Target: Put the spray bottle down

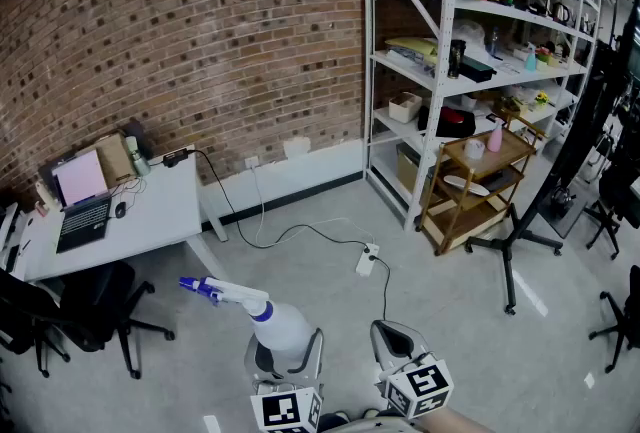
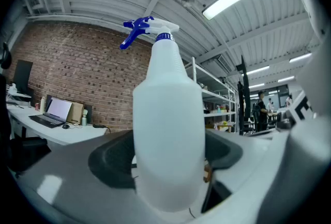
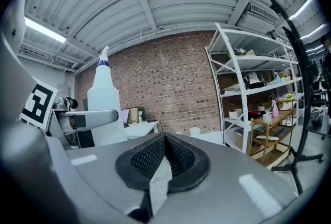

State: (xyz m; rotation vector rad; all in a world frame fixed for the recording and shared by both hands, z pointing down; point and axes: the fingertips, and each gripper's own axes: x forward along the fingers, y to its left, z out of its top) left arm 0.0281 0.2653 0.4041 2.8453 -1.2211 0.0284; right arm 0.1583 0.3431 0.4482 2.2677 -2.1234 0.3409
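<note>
A white spray bottle (image 1: 281, 325) with a blue trigger head hangs in the air above the grey floor, its nozzle pointing left. My left gripper (image 1: 286, 357) is shut on the bottle's lower body, one jaw on each side. In the left gripper view the spray bottle (image 2: 168, 124) stands upright and fills the middle, with the dark pads (image 2: 111, 161) pressed against both its flanks. My right gripper (image 1: 394, 341) is just to the right, shut with nothing in it. In the right gripper view its ribbed pads (image 3: 150, 155) meet at the tip, and the spray bottle (image 3: 106, 109) shows at the left.
A white desk (image 1: 150, 216) with a laptop (image 1: 84, 221) stands at the left by the brick wall, a black chair (image 1: 90, 316) in front of it. A metal shelf unit (image 1: 445, 61) and a wooden cart (image 1: 480, 183) stand at the right. A power strip (image 1: 366, 259) and cables lie on the floor.
</note>
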